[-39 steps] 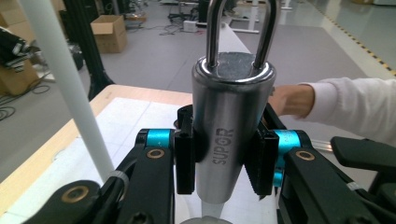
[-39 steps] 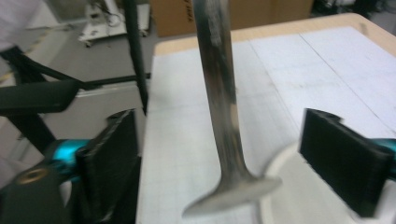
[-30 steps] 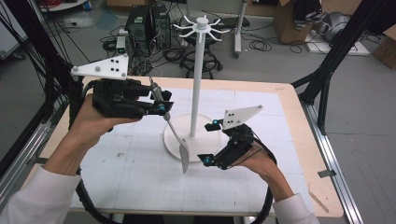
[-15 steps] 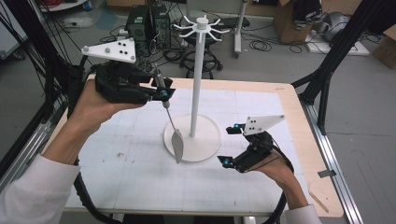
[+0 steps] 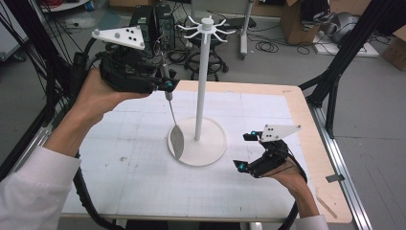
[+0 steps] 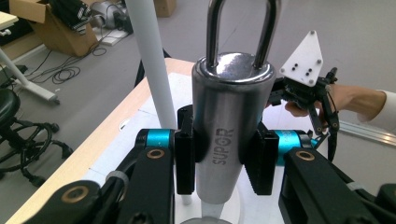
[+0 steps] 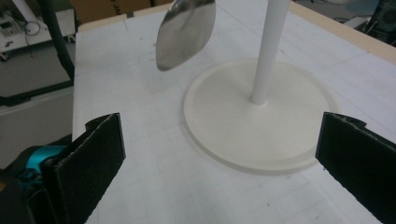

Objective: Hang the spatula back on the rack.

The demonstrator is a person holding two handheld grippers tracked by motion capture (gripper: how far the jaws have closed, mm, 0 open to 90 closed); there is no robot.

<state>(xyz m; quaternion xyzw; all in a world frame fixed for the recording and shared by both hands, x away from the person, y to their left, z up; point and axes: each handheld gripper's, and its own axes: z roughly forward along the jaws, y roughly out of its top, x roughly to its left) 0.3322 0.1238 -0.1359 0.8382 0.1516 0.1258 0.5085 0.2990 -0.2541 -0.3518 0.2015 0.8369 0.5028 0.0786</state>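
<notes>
The spoon's [image 5: 175, 125] handle end is buried in the left claw [image 5: 166, 85] in the high view, so from up there I can't see how it is gripped. The left gripper view settles that: both black pads [image 6: 185, 156] press on the thick steel handle, with its wire loop running off the top edge and the bowl cut off at the bottom. The spoon hangs bowl down, clear of the tabletop [image 5: 119, 167], with its bowl over the near-left rim of the stand's [image 5: 203, 86] round base. Whether the bowl brushes that base I can't quite tell; it looks just above it.

The right claw [image 5: 245, 151] stands wide with nothing between its jaws, low over the tabletop to the right of the base and well apart from the spoon. In the right gripper view the spoon's handle and the stand's top are cut off.

By count: one spoon, one stand, two claws, one in each hand. The stand has one pole and a ring of short arms at the top, too small to count surely.

The high view alone takes in the stand's hook ring. The left gripper view alone gives lettering on the handle, and shows the other hand [image 6: 348, 100] far off.
</notes>
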